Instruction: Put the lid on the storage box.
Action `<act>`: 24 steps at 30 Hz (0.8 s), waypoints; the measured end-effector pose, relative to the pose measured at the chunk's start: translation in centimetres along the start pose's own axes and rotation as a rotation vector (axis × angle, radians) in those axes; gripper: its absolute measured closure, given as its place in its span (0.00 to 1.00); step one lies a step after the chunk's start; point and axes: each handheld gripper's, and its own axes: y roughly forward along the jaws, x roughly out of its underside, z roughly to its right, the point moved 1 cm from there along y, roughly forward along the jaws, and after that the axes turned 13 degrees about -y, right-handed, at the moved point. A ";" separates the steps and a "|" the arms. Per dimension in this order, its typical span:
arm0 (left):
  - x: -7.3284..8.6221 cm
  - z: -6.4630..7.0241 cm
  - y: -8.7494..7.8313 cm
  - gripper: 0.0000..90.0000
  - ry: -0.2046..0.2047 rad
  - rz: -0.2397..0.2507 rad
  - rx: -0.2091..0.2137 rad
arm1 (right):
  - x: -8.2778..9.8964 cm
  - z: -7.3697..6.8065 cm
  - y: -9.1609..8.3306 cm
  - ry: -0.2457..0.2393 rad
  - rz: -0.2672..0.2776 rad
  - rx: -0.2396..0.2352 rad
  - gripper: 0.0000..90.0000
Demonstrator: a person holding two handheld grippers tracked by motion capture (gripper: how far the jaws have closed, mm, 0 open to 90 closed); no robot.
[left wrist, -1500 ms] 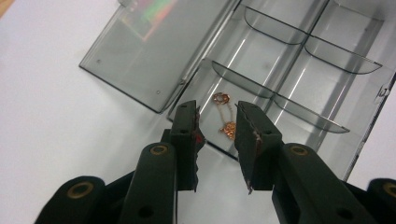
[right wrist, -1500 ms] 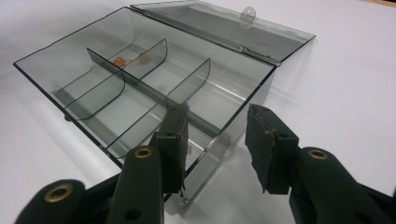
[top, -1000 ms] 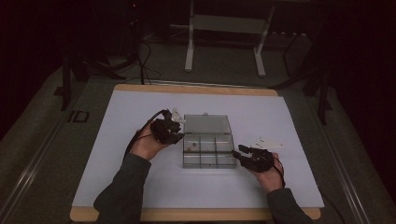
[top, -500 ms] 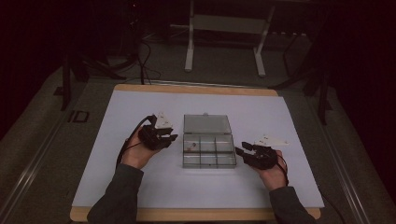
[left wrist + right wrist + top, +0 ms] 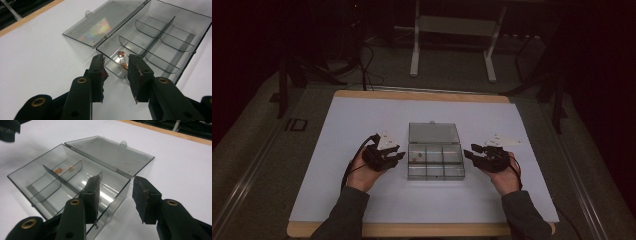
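Note:
A clear smoky compartment box (image 5: pixel 435 170) lies open at the middle of the white sheet, its lid (image 5: pixel 433 133) flat behind it. Small copper-coloured pieces (image 5: pixel 121 53) sit in the box's back left compartment, seen also in the right gripper view (image 5: pixel 58 170). My left gripper (image 5: pixel 399 156) hovers just left of the box and points at its left end (image 5: pixel 116 60). Its jaws have just been opening, with nothing between them. My right gripper (image 5: pixel 468 151) hovers off the box's right end, open, one jaw over the end wall (image 5: pixel 116 180).
The white sheet (image 5: pixel 362 120) covers most of a wooden table with its edge (image 5: pixel 422 95) at the back. Beyond the table stand white frame legs (image 5: pixel 414 55) on a dark floor with cables. The left gripper's tip (image 5: pixel 7 130) shows across the box.
The left hand has drawn back from the box's back left corner, leftward and toward the person. The right hand has shifted slightly. The box has stayed put.

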 end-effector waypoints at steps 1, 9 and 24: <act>0.2 -0.1 0.1 0.73 -0.014 -0.001 0.011 | -0.1 0.1 0.0 0.005 0.001 -0.001 0.64; 1.2 0.2 0.9 0.70 -0.038 -0.008 0.038 | -1.2 0.6 0.4 0.005 0.004 0.001 0.64; 2.2 0.9 1.9 0.67 -0.077 -0.007 0.051 | -2.5 2.1 2.0 0.012 -0.012 0.004 0.61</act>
